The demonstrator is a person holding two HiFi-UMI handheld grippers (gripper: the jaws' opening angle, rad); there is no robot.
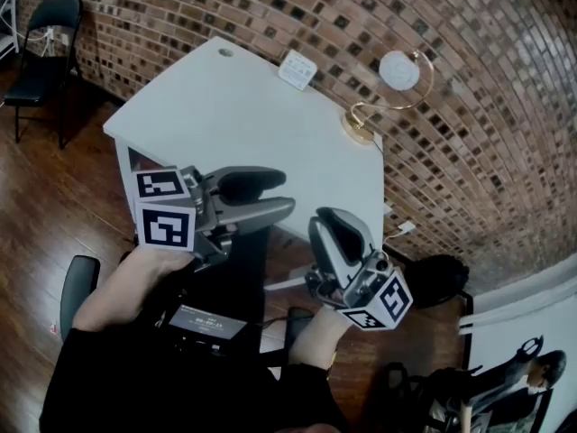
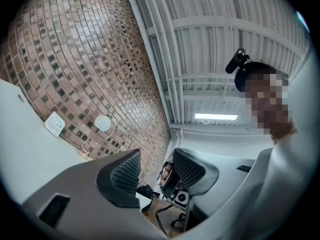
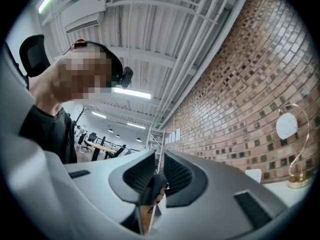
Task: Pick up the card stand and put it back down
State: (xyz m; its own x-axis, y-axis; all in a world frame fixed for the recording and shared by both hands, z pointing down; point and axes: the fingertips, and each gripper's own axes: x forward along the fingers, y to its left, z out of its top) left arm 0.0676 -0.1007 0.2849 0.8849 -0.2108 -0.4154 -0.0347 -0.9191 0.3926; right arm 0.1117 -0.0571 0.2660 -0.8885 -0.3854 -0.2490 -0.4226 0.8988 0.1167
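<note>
The card stand [image 1: 398,71] is a gold wire arc with a round white card. It stands upright on its base at the far right corner of the white table [image 1: 225,120]. It also shows in the left gripper view as the card stand [image 2: 103,123] and in the right gripper view as the card stand [image 3: 287,126]. My left gripper [image 1: 287,194] hovers off the table's near edge, well short of the stand, jaws open and empty [image 2: 156,166]. My right gripper [image 1: 332,219] hangs beside it, its jaws a narrow gap apart with nothing between them [image 3: 157,166].
A small white sign [image 1: 296,69] lies at the table's back edge by the brick wall. A black chair [image 1: 45,39] stands at the far left. A dark bag [image 1: 442,278] sits on the wood floor right of the table. A chair back [image 1: 79,282] is near my left arm.
</note>
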